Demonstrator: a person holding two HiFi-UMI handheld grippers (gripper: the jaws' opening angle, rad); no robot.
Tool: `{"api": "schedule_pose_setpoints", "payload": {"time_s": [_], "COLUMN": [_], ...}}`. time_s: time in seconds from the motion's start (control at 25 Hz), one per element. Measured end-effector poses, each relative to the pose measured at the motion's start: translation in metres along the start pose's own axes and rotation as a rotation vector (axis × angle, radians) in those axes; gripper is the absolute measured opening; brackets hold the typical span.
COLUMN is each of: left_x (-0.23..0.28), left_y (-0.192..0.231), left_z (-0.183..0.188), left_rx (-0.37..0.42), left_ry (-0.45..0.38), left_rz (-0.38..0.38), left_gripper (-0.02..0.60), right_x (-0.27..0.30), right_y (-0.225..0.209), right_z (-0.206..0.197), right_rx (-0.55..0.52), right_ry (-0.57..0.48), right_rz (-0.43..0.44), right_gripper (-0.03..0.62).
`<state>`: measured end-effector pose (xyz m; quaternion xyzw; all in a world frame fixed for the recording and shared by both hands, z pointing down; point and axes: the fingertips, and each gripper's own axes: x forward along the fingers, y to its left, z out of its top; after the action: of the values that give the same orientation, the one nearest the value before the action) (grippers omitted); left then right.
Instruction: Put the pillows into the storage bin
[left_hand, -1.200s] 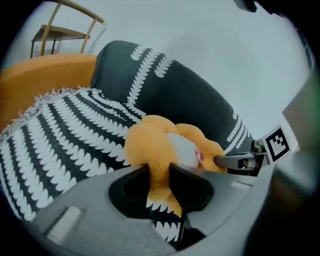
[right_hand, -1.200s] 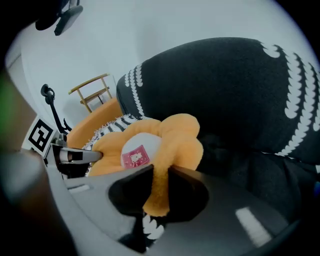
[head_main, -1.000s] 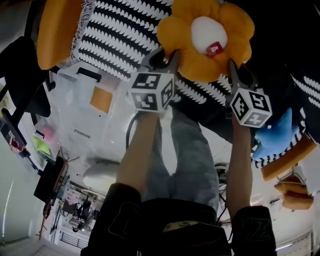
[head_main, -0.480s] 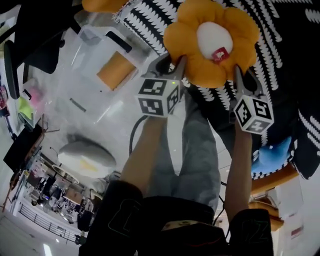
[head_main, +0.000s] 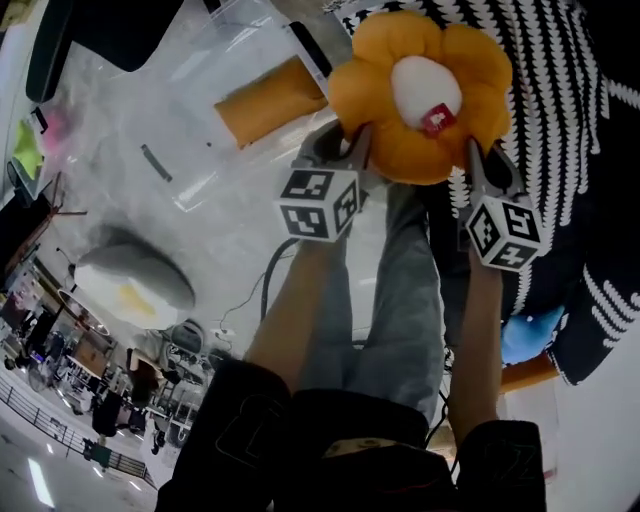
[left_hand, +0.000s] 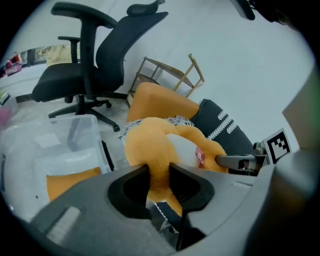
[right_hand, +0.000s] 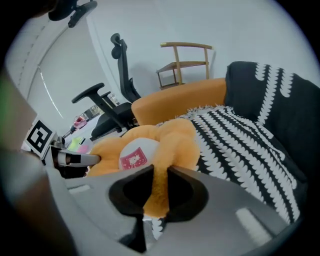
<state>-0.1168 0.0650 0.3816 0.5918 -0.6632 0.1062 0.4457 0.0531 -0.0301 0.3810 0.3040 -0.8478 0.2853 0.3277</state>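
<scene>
Flower pillow (head_main: 420, 95), orange with a white centre and a red tag, is held up in the air at upper centre of the head view, over the striped throw (head_main: 545, 120) and not yet over the bin. Two-sided hold: left gripper (head_main: 352, 148) on the lower-left petal, right gripper (head_main: 474, 160) on the lower-right petal. Likely reason: a soft, floppy pillow stays flat and does not swing when it is carried from both edges.

In the left gripper view its fingers (left_hand: 127, 176) are pinched on a fold of orange plush. In the right gripper view the fingers (right_hand: 189, 179) are likewise clamped on a petal.

Storage bin (head_main: 165, 140), clear plastic, sits on the floor at upper left. An orange pillow (head_main: 270, 100) looks to be already inside it, though I can't be sure through the clear wall. The carry therefore needs to go up and left in frame.

Both forearms (head_main: 300, 300) reach forward side by side, with the grippers angled down and the marker cubes facing the camera.

Orange sofa (right_hand: 175, 102) lies under the throw, with an office chair (left_hand: 90, 65) behind the bin and a blue plush (head_main: 528, 335) at lower right.
</scene>
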Motion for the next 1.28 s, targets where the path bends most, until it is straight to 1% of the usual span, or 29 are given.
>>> {"api": "schedule_pose_setpoints", "payload": {"time_s": [0.04, 0.08, 0.12, 0.16, 0.4, 0.64, 0.72, 0.88, 1.0, 1.04, 1.08, 1.16, 1.2, 1.28], "left_x": [0.012, 0.019, 0.020, 0.016, -0.032, -0.079, -0.092, -0.111, -0.117, -0.118, -0.119, -0.120, -0.120, -0.116], "left_y": [-0.025, -0.038, -0.041, -0.035, 0.038, 0.117, 0.139, 0.174, 0.194, 0.201, 0.208, 0.220, 0.223, 0.221], "left_z": [-0.009, -0.016, -0.021, -0.025, -0.030, -0.056, -0.061, -0.066, -0.061, -0.059, -0.057, -0.057, -0.058, -0.059], "left_rx": [-0.010, -0.022, -0.036, -0.053, -0.174, -0.267, -0.288, -0.317, -0.328, -0.323, -0.311, -0.288, -0.283, -0.279], "left_ry": [-0.011, -0.022, -0.034, -0.045, -0.096, -0.125, -0.130, -0.132, -0.137, -0.137, -0.136, -0.125, -0.118, -0.106], "left_rz": [0.012, 0.025, 0.041, 0.059, 0.159, 0.263, 0.294, 0.337, 0.370, 0.390, 0.415, 0.463, 0.471, 0.447], "left_gripper": [0.110, 0.110, 0.110, 0.110, 0.115, 0.124, 0.126, 0.127, 0.135, 0.146, 0.172, 0.230, 0.247, 0.250], "right_x": [-0.008, -0.012, -0.011, -0.007, 0.026, 0.060, 0.072, 0.093, 0.107, 0.113, 0.119, 0.130, 0.133, 0.134], "right_y": [-0.027, -0.043, -0.046, -0.040, 0.043, 0.128, 0.152, 0.190, 0.208, 0.212, 0.214, 0.218, 0.220, 0.226], "right_z": [-0.005, -0.007, -0.009, -0.009, 0.004, -0.010, -0.014, -0.018, -0.010, -0.007, -0.005, -0.005, -0.006, -0.013], "right_rx": [-0.013, -0.027, -0.042, -0.058, -0.174, -0.261, -0.285, -0.291, -0.284, -0.285, -0.287, -0.288, -0.283, -0.272], "right_ry": [0.000, 0.001, 0.005, 0.013, 0.069, 0.140, 0.162, 0.185, 0.182, 0.177, 0.172, 0.169, 0.171, 0.185], "right_rz": [0.018, 0.036, 0.055, 0.076, 0.186, 0.319, 0.349, 0.380, 0.390, 0.382, 0.367, 0.336, 0.331, 0.345], "right_gripper": [0.057, 0.057, 0.057, 0.057, 0.058, 0.063, 0.065, 0.072, 0.090, 0.104, 0.135, 0.239, 0.242, 0.242]}}
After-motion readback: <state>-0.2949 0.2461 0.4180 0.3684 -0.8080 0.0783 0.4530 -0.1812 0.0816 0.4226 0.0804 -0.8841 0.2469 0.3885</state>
